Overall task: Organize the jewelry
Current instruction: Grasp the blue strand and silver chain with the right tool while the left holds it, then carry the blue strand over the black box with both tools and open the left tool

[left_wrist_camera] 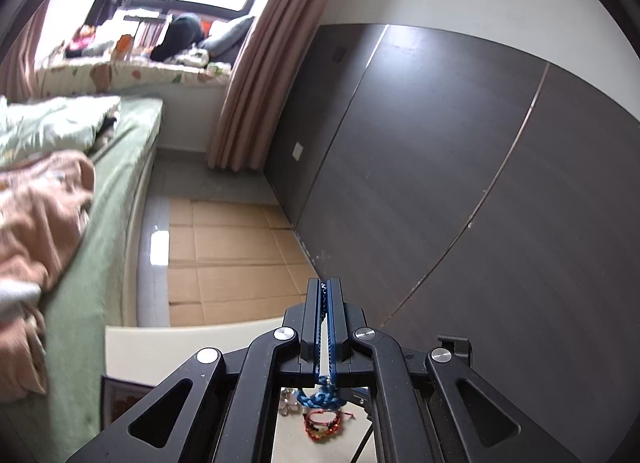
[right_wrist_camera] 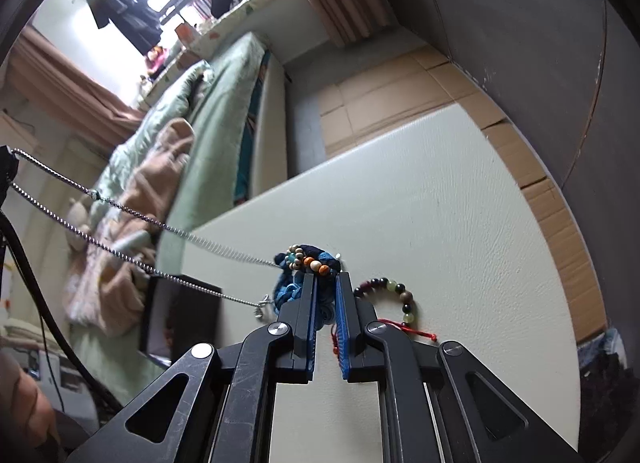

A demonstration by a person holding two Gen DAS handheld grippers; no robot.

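Observation:
My left gripper (left_wrist_camera: 325, 283) is shut on a silver chain necklace (right_wrist_camera: 120, 205), which runs taut from the upper left of the right wrist view down to a tangled jewelry pile. The pile holds a blue braided cord (right_wrist_camera: 292, 289), a multicolour bead bracelet (right_wrist_camera: 310, 261), a dark and green bead bracelet (right_wrist_camera: 394, 291) and a red cord bracelet (right_wrist_camera: 404, 327) on the white table (right_wrist_camera: 460, 243). My right gripper (right_wrist_camera: 326, 277) has its jaws partly closed around the blue cord. In the left wrist view the blue cord (left_wrist_camera: 320, 399) and red bracelet (left_wrist_camera: 322, 423) hang below the fingers.
A dark box (right_wrist_camera: 180, 323) sits at the table's left edge. A bed with green sheets (right_wrist_camera: 216, 103) and a pink blanket (right_wrist_camera: 148, 183) lies to the left. Cardboard (right_wrist_camera: 400, 91) covers the floor beside a dark wall panel (left_wrist_camera: 480, 163).

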